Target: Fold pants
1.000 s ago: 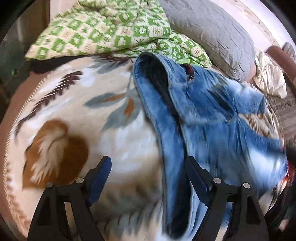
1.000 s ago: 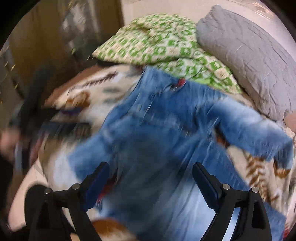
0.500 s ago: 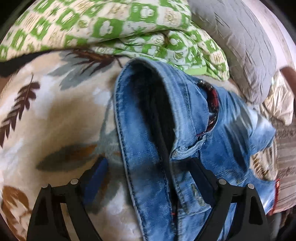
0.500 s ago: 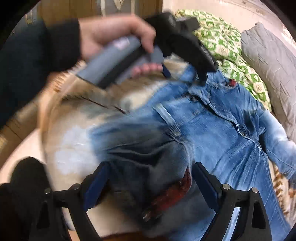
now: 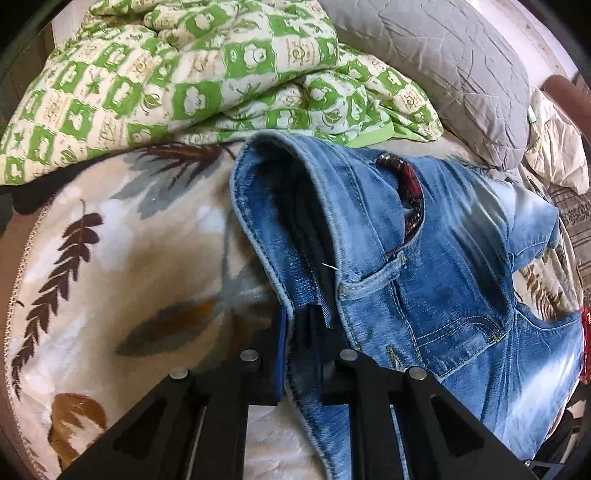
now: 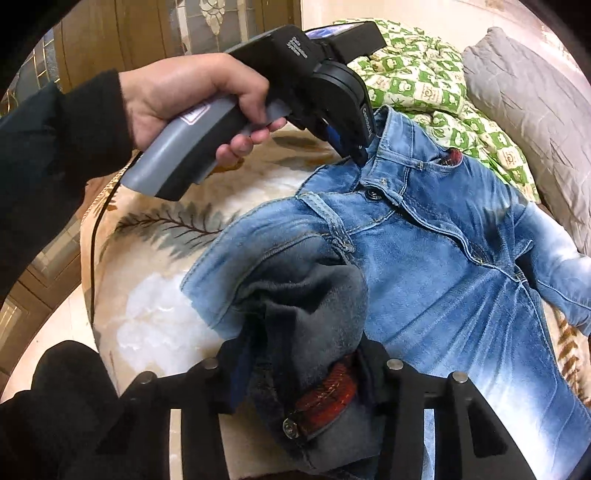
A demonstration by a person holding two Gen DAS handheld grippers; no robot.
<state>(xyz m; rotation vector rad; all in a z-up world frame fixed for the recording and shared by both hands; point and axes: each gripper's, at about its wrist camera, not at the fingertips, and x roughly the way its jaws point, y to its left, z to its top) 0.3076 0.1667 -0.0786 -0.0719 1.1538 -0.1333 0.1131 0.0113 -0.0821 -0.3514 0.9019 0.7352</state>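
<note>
Blue jeans lie front-up on a feather-patterned blanket, waist towards me and legs running off to the right. My left gripper is closing its jaws on the far corner of the waistband, with denim pinched between the pads. From the right wrist view a person's hand holds that left gripper at the waistband beside the button. My right gripper is closing on the near corner of the jeans. Bunched denim with grey lining and a red plaid strip fills its gap.
A green checked quilt and a grey pillow are heaped along the far side of the bed, just beyond the waistband. A cream cushion sits at the far right. Wooden doors and pale floor lie left of the bed.
Both grippers came down onto the waistband and went from wide open to closed on the denim. The left one slid along the blanket to the waist corner.
</note>
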